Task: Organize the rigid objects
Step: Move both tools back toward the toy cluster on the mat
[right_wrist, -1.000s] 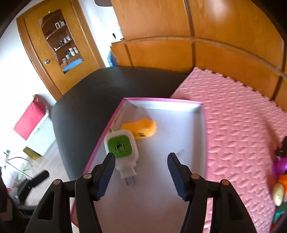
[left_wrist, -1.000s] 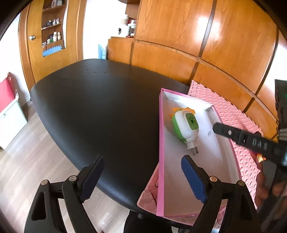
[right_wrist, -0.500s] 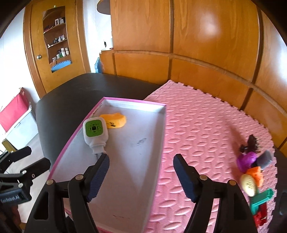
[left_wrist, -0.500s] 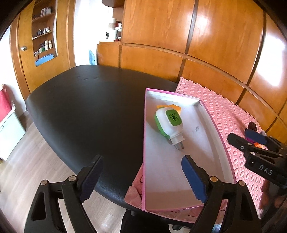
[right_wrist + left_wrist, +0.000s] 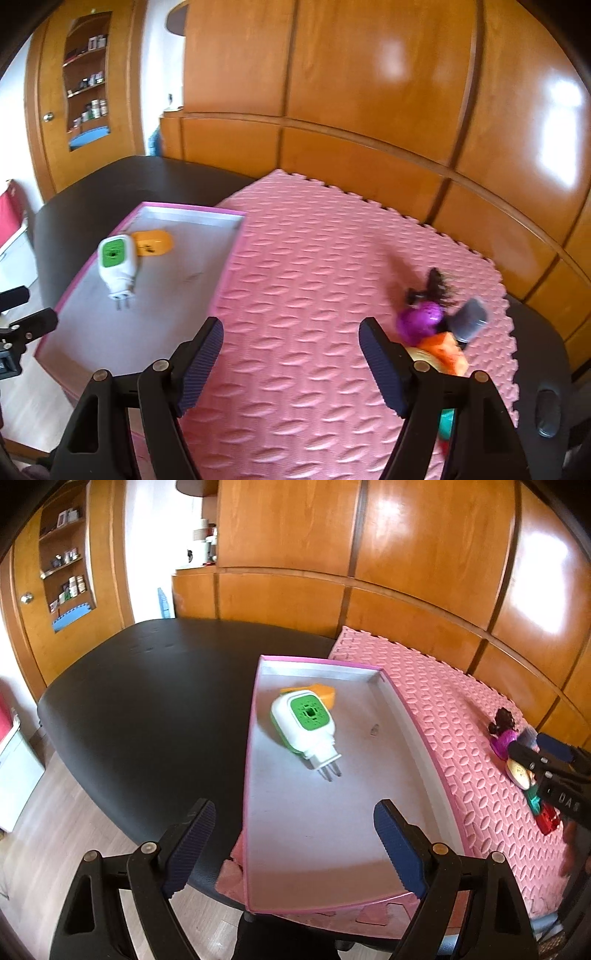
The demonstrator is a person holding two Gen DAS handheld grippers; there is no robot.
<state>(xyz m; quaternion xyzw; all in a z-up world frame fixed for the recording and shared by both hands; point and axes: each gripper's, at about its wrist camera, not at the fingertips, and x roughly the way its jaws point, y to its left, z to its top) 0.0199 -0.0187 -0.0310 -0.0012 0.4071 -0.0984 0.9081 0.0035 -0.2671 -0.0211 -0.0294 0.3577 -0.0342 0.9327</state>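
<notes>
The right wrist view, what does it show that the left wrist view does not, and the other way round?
Only the right wrist view shows the orange toy and grey cap clearly in the heap, and the open, empty right gripper from behind.

Only the left wrist view shows the open, empty left gripper from behind, straddling the box's near left wall, and the heap partly hidden by the right gripper.

Both show the pink box holding the green-and-white plug device and an orange piece, the pink mat, and the purple toy.

The room was bright, with glare patches on the panels (image 5: 424,535). Fisheye bent the edges. The right view's toys (image 5: 436,325) were motion-blurred.
</notes>
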